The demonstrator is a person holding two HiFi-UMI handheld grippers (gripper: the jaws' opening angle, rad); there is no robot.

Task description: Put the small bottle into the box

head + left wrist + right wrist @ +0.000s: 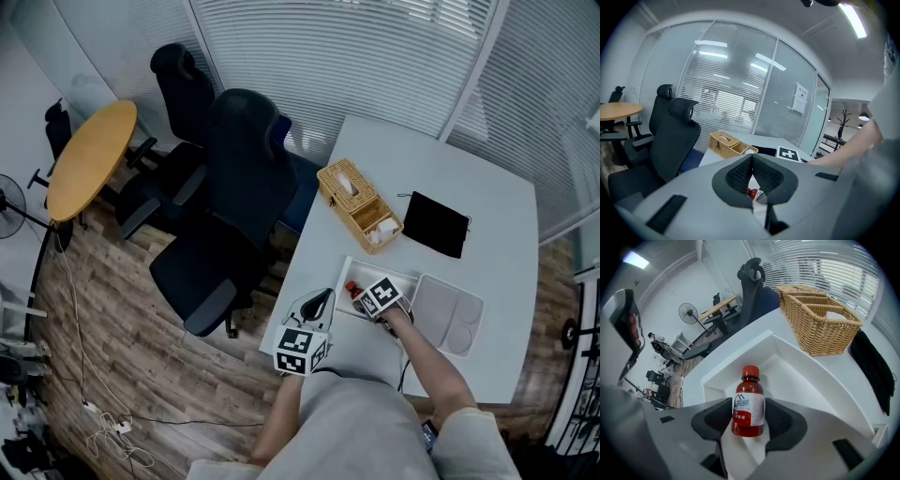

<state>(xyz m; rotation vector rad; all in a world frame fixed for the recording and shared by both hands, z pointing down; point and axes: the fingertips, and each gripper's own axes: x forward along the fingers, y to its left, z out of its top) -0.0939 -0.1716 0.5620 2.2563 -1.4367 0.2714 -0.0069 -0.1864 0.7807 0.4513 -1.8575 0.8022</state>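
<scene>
One small bottle [749,401], red cap & white label, is sitting btwn the pads of the right gripper [749,423], which is clamping it on both sides of the label. The bottle is hanging inside the open white box [801,380] w/ its cap pointing toward the box's far corner. Whether its base is touching the box floor can't be told. The box walls are rising close round the bottle on the left & far sides, while the near right side is opening wider. The left gripper [751,174] is hovering at the table's near left edge, just beside the box. Its jaws are pressing together at the tips w/ nothing btwn them, & the red cap is peeking through the gap below. A grey lid [450,314] is lying just beside the box on the right. A wicker basket [820,319] is standing beyond the box, apart from it, w/ a black pouch [436,224] lying near it on the right. Bare white table [487,187] is showing btwn box & basket, and along the far & right sides. Off the left edge, dark office chairs [234,187] are crowding close to the table. A round wooden table [89,159] is standing well apart past them.
</scene>
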